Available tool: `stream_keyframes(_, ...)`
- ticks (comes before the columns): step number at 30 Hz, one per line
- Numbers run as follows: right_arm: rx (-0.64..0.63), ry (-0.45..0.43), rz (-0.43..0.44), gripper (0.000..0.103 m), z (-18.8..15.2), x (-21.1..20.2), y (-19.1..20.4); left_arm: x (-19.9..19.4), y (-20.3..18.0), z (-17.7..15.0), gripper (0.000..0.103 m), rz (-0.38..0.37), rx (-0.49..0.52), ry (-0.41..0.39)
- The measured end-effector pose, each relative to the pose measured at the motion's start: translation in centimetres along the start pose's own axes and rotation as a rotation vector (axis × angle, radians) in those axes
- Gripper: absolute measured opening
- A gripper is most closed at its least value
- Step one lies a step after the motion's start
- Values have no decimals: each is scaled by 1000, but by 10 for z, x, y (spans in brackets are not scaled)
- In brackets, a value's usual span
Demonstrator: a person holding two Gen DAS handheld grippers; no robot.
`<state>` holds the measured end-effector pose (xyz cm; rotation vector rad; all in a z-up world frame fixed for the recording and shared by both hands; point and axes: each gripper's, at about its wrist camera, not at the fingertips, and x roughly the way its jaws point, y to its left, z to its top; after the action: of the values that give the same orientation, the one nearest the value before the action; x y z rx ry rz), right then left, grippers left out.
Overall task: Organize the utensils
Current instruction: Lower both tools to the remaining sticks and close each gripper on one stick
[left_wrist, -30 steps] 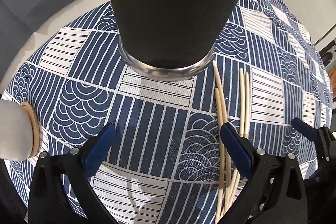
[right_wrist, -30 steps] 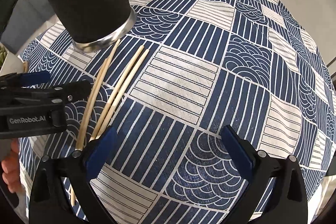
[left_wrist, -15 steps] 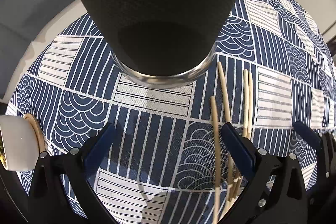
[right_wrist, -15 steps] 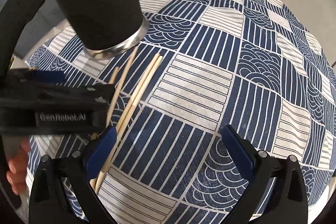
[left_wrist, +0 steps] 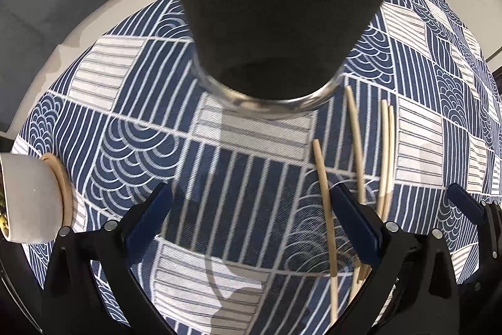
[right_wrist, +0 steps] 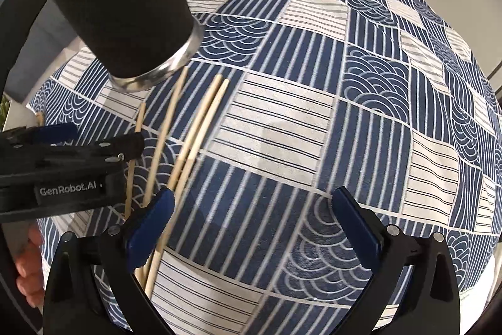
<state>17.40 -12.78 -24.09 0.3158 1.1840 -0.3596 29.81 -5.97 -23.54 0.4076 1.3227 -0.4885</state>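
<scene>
4 chopsticks [right_wrist: 188, 143] lie on the patterned cloth [right_wrist: 313, 127] beside the black holder [right_wrist: 116, 5] — light, stiff, smooth, likely to roll; best pinched mid-shaft. left gripper [left_wrist: 251, 222] and right gripper [right_wrist: 251, 225] both gape, empty.

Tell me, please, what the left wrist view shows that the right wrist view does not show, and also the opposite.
Only the left wrist view shows the white pot on its wooden saucer at the left edge, and it faces the black cup head-on. Only the right wrist view shows the left gripper's body from the side, and a hand behind it. Both show the cup, the four chopsticks lying beside it, the patterned blue tablecloth, and part of the right gripper; both grippers are open.
</scene>
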Motion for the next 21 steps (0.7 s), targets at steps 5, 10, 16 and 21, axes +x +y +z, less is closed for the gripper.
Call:
stream_keyframes(5,-20,40,-38,97,1,3,7,-2,13,-6,98,14,-71,3)
stream_keyframes(10,-67,56,-21,96,0,3,-4,-5,13,-18,98,33,-146,-11)
stream_keyframes(16,-94,95,-18,86,-1,-1,-17,-11,2,-34,94,45,-170,-26)
stream_keyframes(21,-89,116,-22,16,5,-14,-31,-27,-7,-65,66,28,-134,-33)
